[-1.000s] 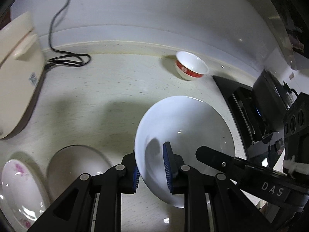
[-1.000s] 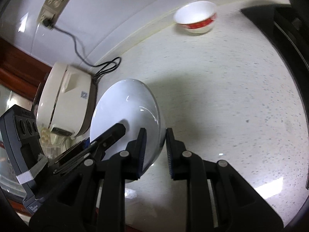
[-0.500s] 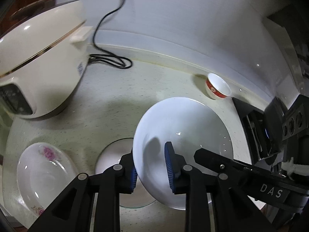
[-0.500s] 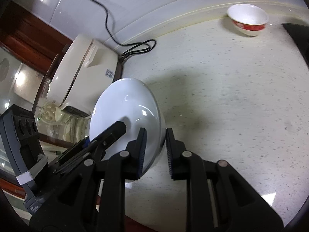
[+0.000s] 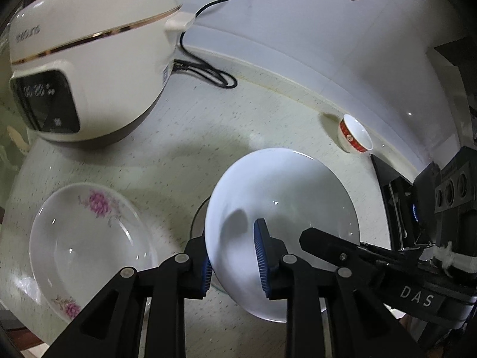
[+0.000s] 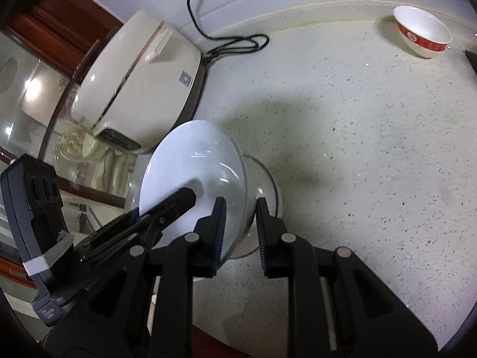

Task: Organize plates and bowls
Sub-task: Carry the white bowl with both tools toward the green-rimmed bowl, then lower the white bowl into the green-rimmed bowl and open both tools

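Observation:
I hold a plain white deep plate in the air by two sides of its rim. My left gripper is shut on the near left rim, one blue pad inside the plate, one outside. My right gripper is shut on the opposite rim of the white plate. Right under it a clear glass plate lies on the speckled counter. A plate with pink flowers rests to the left. A small red-banded bowl stands by the back wall.
A cream rice cooker fills the back left, with its black cord coiled on the counter behind it. A black stove borders the right side. The counter's front edge runs just below my right gripper.
Both grippers have carried the white plate leftward, now over the glass plate. The rice cooker and flowered plate have come closer into view; the red-banded bowl has slid off to the right.

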Motion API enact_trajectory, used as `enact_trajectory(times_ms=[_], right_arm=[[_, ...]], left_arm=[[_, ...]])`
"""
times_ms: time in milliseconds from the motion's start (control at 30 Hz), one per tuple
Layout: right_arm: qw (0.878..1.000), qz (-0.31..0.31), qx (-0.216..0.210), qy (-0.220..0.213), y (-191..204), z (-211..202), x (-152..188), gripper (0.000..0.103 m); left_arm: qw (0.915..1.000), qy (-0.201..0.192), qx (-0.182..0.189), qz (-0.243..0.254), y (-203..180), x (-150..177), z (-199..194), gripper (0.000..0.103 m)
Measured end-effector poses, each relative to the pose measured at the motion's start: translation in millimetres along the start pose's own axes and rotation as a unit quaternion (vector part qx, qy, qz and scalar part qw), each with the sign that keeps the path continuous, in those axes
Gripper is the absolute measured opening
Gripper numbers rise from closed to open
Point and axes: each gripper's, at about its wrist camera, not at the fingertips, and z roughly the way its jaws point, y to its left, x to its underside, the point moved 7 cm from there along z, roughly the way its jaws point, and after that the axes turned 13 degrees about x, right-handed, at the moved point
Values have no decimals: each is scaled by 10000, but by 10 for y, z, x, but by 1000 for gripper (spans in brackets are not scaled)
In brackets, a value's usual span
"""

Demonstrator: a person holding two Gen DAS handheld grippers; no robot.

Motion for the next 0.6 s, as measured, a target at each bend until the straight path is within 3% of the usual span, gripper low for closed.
enact_trajectory(times_ms=[600], right_arm=[[9985,-331,268,354,34,263,114,23]], left_arm=[[9992,306,-236,45,145,119,87,25]])
